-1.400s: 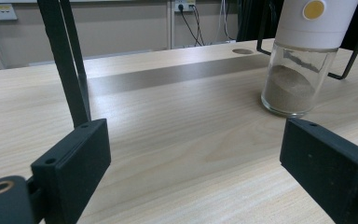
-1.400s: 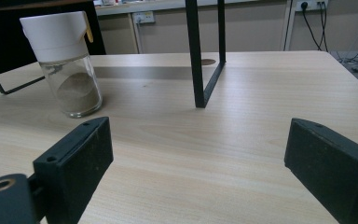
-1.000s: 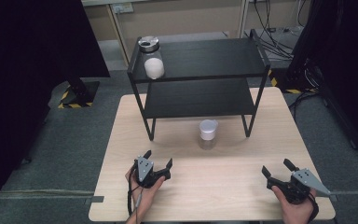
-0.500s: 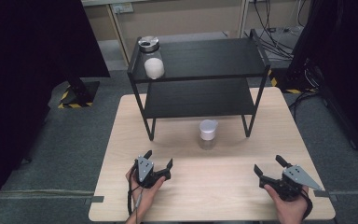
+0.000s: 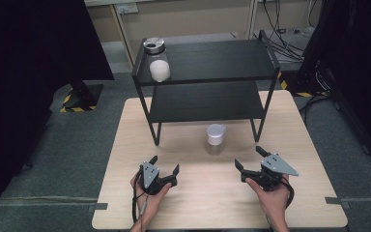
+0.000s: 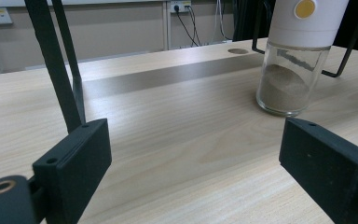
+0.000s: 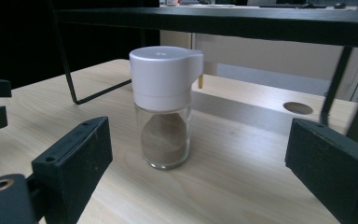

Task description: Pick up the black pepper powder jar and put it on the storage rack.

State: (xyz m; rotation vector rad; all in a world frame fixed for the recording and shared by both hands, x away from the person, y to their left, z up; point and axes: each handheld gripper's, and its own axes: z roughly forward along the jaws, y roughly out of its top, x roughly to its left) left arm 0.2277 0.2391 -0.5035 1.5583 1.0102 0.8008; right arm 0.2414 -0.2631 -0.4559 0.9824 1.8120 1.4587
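Shaker (image 7: 164, 105) upright ahead of open right claw (image 7: 196, 158), apart.

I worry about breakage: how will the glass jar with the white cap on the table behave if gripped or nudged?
The clear glass jar with the white plastic cap looks rigid and probably breakable, its smooth wall perhaps slippery. It stands tall on a narrow base, so a push near the cap may tip it. Being only partly filled with brown powder, it is likely fairly light.
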